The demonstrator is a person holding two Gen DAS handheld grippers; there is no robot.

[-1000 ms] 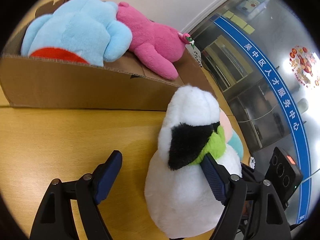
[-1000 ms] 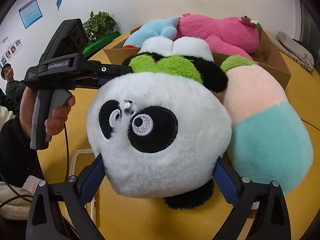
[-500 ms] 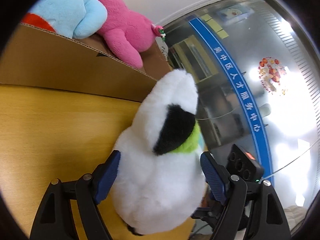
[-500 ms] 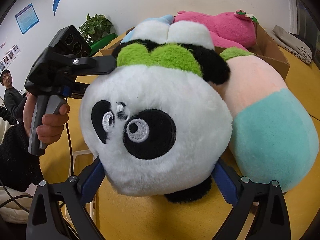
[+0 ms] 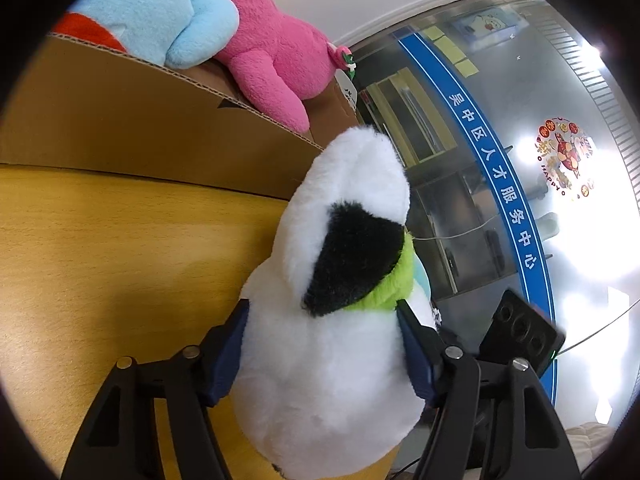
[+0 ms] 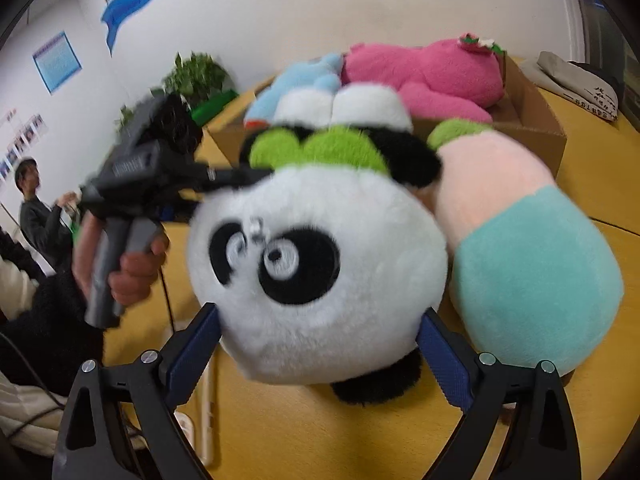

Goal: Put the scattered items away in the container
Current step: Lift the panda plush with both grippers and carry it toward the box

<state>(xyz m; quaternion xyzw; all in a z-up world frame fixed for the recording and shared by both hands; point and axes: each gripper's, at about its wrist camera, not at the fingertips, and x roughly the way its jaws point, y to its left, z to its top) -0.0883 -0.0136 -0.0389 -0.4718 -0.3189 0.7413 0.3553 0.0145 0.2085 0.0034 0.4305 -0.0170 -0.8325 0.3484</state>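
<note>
**Panda plush clamped from two sides, just short of the box**

Both claws closed on the same panda plush (image 5: 332, 340). Left claw (image 5: 322, 344) pressed into the white body from behind, blue pads (image 5: 224, 354) sunk into the fur on either side, black ear and green collar right ahead of the fingers. Right claw (image 6: 320, 350) clamped on the round head of the panda plush (image 6: 316, 276) from the front, face with black eye patches turned toward the lens, blue pads (image 6: 192, 354) gripping low on both cheeks. Seen from the right wrist, left claw (image 6: 240, 174) reaching in level from the left, fingertips buried behind the green collar, pistol-style handle held in a bare hand (image 6: 124, 268) with fingers wrapped round the grip and a dark fuzzy sleeve below.

Panda held over the wooden table (image 5: 100, 248), near the front wall of the cardboard box (image 5: 132, 120); contact with the tabletop impossible to judge. Inside the box, a light blue plush (image 5: 160, 4) and a pink plush (image 5: 276, 52) lying side by side, pink leg draped over the rim. Just beside the panda on its right, a pink-and-teal plush (image 6: 528, 264) resting on the table (image 6: 320, 432), touching the panda's side. Right-wrist view somewhat motion-blurred.
</note>
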